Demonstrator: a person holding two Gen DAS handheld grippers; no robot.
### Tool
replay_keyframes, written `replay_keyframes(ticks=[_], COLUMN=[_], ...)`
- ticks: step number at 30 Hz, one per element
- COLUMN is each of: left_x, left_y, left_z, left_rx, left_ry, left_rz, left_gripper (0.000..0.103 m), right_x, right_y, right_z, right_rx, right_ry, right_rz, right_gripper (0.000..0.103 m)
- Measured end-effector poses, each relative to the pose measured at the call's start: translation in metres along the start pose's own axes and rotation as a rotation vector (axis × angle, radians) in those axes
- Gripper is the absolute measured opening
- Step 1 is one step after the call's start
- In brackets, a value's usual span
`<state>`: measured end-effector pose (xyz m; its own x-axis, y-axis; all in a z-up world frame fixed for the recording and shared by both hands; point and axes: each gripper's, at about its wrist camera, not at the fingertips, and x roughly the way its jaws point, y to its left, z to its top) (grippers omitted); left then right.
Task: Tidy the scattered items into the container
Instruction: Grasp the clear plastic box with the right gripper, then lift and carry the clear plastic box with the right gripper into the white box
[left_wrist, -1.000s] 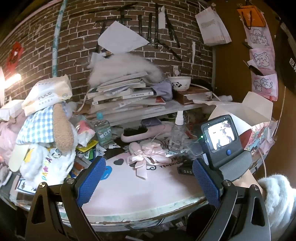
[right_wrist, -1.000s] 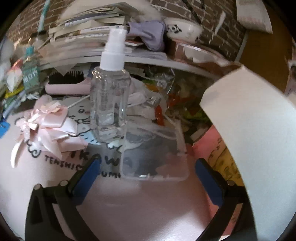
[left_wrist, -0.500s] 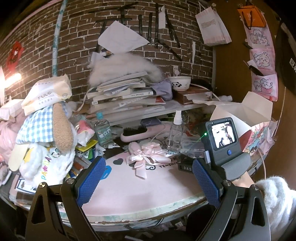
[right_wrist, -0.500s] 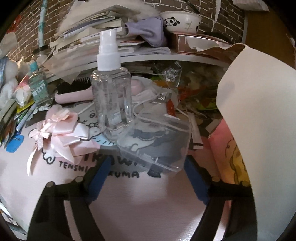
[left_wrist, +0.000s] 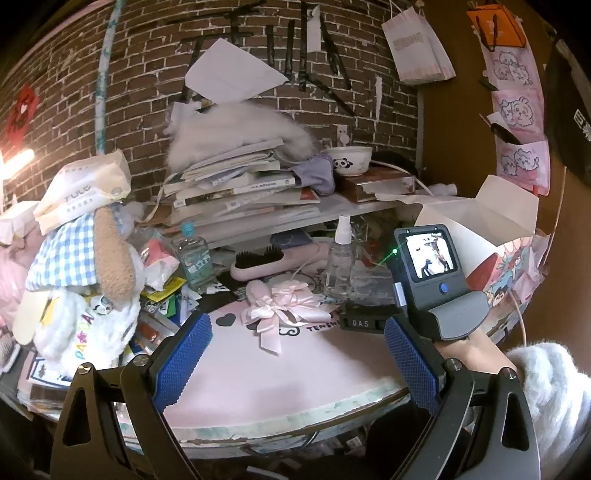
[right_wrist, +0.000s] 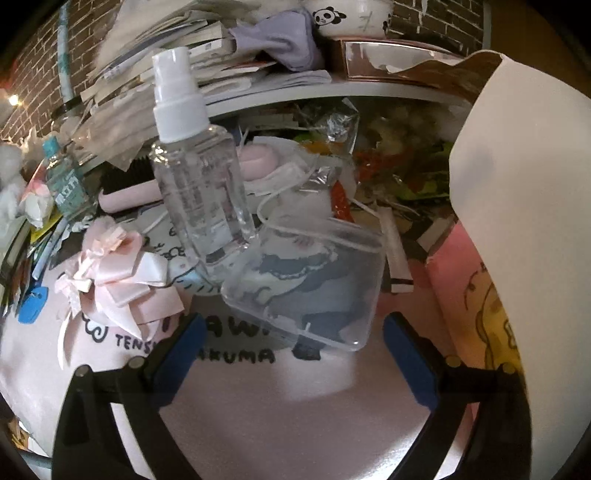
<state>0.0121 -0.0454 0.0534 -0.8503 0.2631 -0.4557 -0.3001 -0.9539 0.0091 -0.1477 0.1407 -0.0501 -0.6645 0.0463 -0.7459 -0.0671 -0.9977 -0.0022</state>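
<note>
While my right gripper (right_wrist: 291, 354) hangs over the pink tabletop (right_wrist: 295, 424), its blue pads (right_wrist: 177, 354) stand wide and have just been opening again, with nothing pressed between them. A clear plastic case (right_wrist: 306, 288) lies tilted just beyond the fingertips, one corner against the base of a clear spray bottle (right_wrist: 199, 184) that stands upright with a white pump top. A pink ribbon bow (right_wrist: 118, 273) rests on the table to the bottle's left, and a pink hairbrush (right_wrist: 129, 192) lies behind it under a shelf stacked with books (left_wrist: 236, 184). A white paper box (right_wrist: 517, 221) with its flap raised fills the right edge of my right wrist view; I cannot see inside it.

My left gripper (left_wrist: 295, 362) hovers at the table's near edge, its jaws wide apart and empty. From there I see the back of the right gripper's camera unit (left_wrist: 428, 269), held in a hand (left_wrist: 476, 350) with a fluffy white sleeve (left_wrist: 546, 387). A plush dog (left_wrist: 81, 288) in a checked bonnet sits at the left.
</note>
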Motion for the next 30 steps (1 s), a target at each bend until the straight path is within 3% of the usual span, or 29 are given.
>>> replay_keyframes(ticks=[12,18,23,26,30], left_x=[0.002,0.004,0.004,0.006,0.009], left_y=[-0.003,-0.001,-0.001,-0.001,0.0], left_z=[0.0,-0.002,-0.003,-0.003,-0.004], left_rx=[0.001,-0.003,-0.005,-0.004,-0.007], left_ry=[0.007,0.012,0.012,0.014,0.02], left_rz=[-0.002,-0.005,-0.007,-0.011,-0.015], left_gripper=[0.094,0.094,0.094,0.094,0.094], right_x=[-0.008,-0.015,-0.015,-0.01,-0.007], right_y=[0.014,0.022,0.023,0.024,0.03], right_z=[-0.005,-0.012,-0.01,-0.007,-0.006], right_rx=[-0.061,-0.104,-0.09,-0.068,-0.065], right_ry=[-0.046,-0.081,-0.074,-0.041,-0.042], right_rz=[0.024,0.002,-0.011,-0.024,-0.023], right_gripper=[0.057,0.054,0.057,0.093,0.094])
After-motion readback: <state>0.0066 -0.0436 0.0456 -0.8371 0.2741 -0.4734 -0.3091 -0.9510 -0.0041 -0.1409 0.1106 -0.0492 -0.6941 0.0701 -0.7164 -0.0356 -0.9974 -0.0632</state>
